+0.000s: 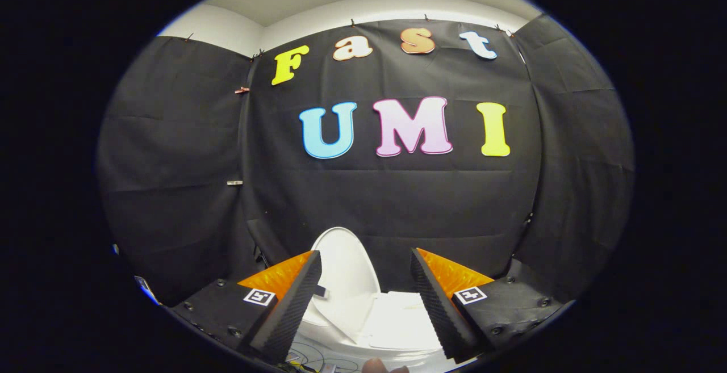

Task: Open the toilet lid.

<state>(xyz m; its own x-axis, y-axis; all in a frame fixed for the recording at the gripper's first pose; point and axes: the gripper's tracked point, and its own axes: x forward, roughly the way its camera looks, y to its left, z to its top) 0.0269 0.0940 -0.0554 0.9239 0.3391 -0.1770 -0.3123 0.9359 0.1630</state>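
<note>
Toilet lid point(346, 268): it stood raised, nearly upright, leaning back toward the black cloth wall behind the toilet point(392, 327); the task looked largely done.
Where it was: the lid rose beyond and between the two fingers, closer to the left one, with the white body of the toilet below it.
How it would handle: I judged it a stiff, smooth plastic shell, fairly light, swinging on a hinge at its lower end, and slippery under the pads.
Where to take hold: the free rim, far from the hinge, seemed the best spot, pinched thinly or nudged from under the edge.
Hand-held gripper point(366, 288): its fingers were spread wide apart, holding nothing, neither touching the lid as far as I could tell.
Pose: it pointed level toward the wall, low over the toilet, fingers side by side.
Below the fingers: some thin cables point(309, 359) lay by the toilet's base.
</note>
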